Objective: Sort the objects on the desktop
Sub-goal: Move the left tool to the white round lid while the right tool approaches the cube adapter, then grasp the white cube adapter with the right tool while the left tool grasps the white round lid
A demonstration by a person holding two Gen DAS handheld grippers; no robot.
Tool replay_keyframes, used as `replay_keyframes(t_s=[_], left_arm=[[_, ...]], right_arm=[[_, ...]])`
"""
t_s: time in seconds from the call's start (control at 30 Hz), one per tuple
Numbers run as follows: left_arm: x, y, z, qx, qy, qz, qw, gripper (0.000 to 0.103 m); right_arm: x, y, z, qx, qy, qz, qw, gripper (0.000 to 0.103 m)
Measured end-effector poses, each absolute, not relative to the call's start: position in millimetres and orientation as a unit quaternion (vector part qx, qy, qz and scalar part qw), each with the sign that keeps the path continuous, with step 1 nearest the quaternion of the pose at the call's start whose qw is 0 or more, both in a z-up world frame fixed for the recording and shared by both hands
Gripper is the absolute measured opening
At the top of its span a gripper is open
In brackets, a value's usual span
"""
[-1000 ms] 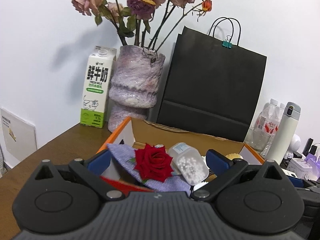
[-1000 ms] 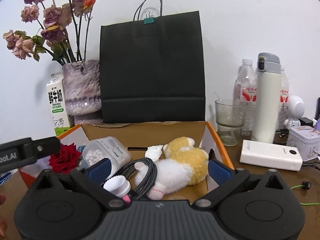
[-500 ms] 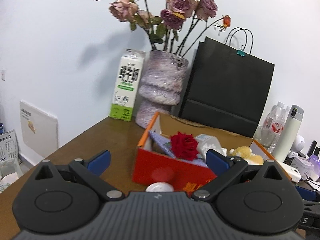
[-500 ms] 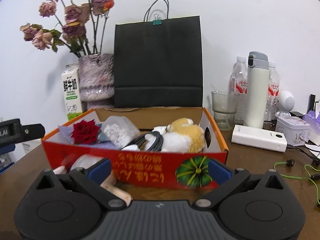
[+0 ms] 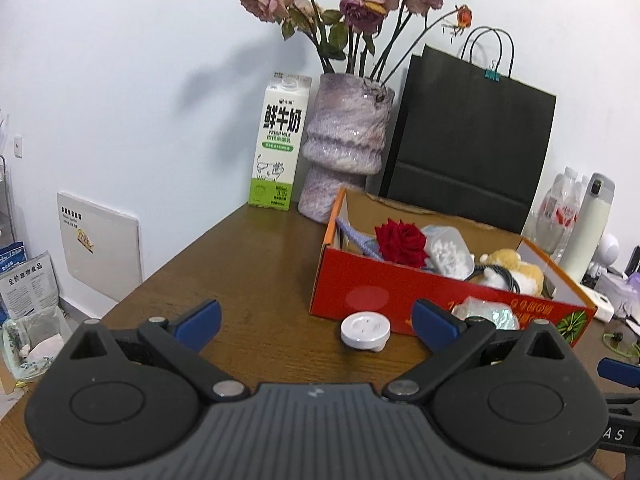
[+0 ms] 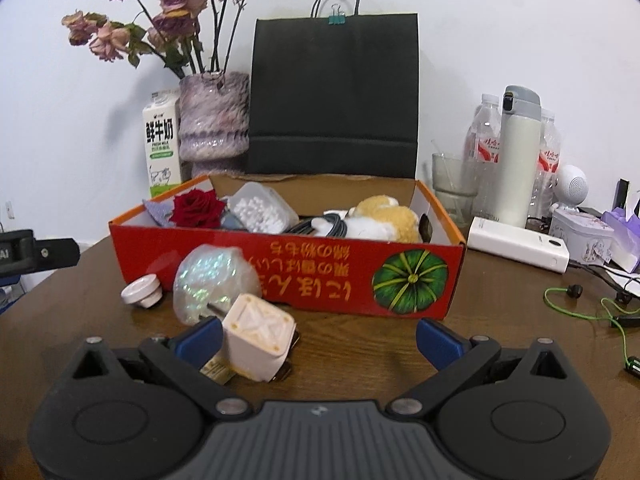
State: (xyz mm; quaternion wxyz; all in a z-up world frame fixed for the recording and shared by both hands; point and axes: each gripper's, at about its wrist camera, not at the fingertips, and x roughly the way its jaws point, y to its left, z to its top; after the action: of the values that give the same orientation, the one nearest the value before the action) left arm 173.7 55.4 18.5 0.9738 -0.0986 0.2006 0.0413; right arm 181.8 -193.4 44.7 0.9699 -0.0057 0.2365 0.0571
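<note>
Both your left gripper (image 5: 316, 316) and right gripper (image 6: 318, 338) are spread wide, holding nothing. In front of the red box (image 6: 288, 276) wait a cream cube (image 6: 258, 334), shiny ball (image 6: 216, 280) and white cap (image 6: 141, 291); inside it already lie rose (image 6: 198, 209), jar (image 6: 264, 209), plush (image 6: 386, 220).

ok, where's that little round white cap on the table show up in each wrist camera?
Left wrist: the round white cap sits low centre, on the table just in front of the red box, between the open fingers.
Right wrist: the cap is at mid-left, by the box's left front corner.
Shared landmark: the red rose inside the box.
</note>
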Motion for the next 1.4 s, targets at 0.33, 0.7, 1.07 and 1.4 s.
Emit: replay_keyframes(t_s=[0.33,0.7,1.07,1.4], left_arm=[[190.4,52.9,5.8,-0.08,0.245,0.047,0.965,0.103],[209.8,50.3,-2.3,-0.075,0.268,0.044,0.959,0.103],[247.0,34.4,-10.5,-0.058,0.292,0.031,0.954,0.103],[260.6,33.2,-15.1,-0.063,0.312,0.016,0.948,0.04]], right_arm=[[196.1,-185.5,39.7,0.02,0.273,0.078,0.959,0.103],[220.3,-179.5,33.7,0.055,0.303,0.092,0.947,0.083],[232.2,-192.1,33.0,0.099,0.317,0.106,0.937,0.059],[234.5,-189.8,32.2,0.09,0.311,0.105,0.94,0.059]])
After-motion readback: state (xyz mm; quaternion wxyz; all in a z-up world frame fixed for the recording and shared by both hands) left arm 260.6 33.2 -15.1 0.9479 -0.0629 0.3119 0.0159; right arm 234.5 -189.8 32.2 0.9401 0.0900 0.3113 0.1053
